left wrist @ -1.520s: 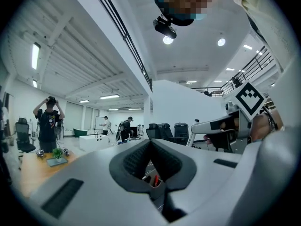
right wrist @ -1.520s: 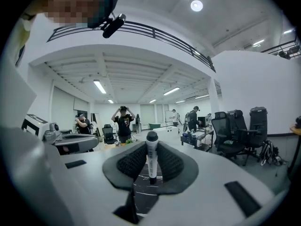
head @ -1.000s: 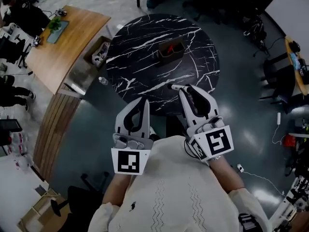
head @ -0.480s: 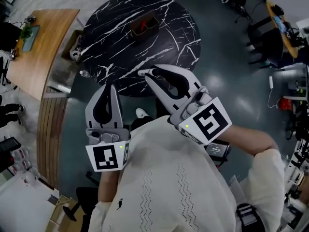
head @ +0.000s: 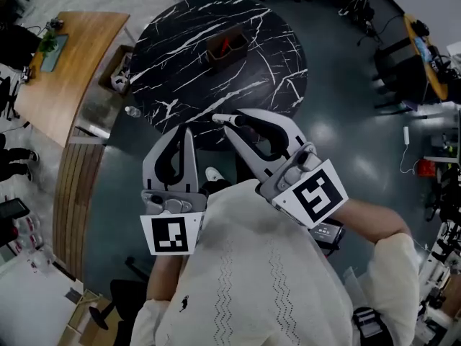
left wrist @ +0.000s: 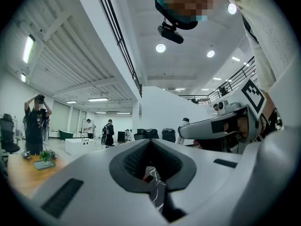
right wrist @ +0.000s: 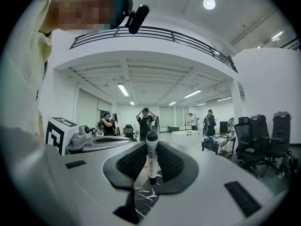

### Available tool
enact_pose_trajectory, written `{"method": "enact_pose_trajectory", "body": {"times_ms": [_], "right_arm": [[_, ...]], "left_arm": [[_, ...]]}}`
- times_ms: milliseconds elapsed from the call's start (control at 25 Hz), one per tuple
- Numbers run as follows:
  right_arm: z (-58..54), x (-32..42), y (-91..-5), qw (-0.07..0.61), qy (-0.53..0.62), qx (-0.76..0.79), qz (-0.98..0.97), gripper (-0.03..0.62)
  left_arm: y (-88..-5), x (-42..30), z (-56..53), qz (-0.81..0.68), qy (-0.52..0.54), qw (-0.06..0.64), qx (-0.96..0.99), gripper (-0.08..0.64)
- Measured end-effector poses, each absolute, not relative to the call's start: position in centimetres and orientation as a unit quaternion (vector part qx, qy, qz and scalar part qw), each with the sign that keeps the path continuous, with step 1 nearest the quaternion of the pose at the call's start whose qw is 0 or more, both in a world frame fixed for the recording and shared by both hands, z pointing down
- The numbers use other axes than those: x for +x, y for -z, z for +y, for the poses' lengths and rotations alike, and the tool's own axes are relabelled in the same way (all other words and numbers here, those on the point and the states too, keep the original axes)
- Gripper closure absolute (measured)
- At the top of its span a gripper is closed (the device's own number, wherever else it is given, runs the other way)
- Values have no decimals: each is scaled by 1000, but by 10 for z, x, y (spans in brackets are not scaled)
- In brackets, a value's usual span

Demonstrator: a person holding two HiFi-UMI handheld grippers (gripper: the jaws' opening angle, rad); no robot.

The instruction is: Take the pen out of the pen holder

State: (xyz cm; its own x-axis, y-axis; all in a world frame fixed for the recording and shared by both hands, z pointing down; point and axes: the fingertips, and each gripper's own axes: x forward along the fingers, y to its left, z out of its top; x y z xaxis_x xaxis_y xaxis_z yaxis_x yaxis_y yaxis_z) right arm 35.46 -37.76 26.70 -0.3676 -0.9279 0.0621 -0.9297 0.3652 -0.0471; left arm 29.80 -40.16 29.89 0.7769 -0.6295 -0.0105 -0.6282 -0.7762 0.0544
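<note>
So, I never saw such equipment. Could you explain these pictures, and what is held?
There is no robot: a person holds a gripper in each hand. One picture comes from a camera on the person's head, looking down; the other two from cameras on the grippers. Below stands a round black marble table with a brown pen holder on it. The right gripper has its fingers closed on a white pen, apart from the holder. The left gripper has its fingers together, with nothing between.
</note>
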Motion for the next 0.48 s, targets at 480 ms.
{"method": "enact_pose_trajectory", "body": {"times_ms": [480], "right_arm": [[-370, 372, -295, 58, -50, 599, -797, 506]], "left_arm": [[-310, 292, -399, -346, 6, 37, 937, 549]]}}
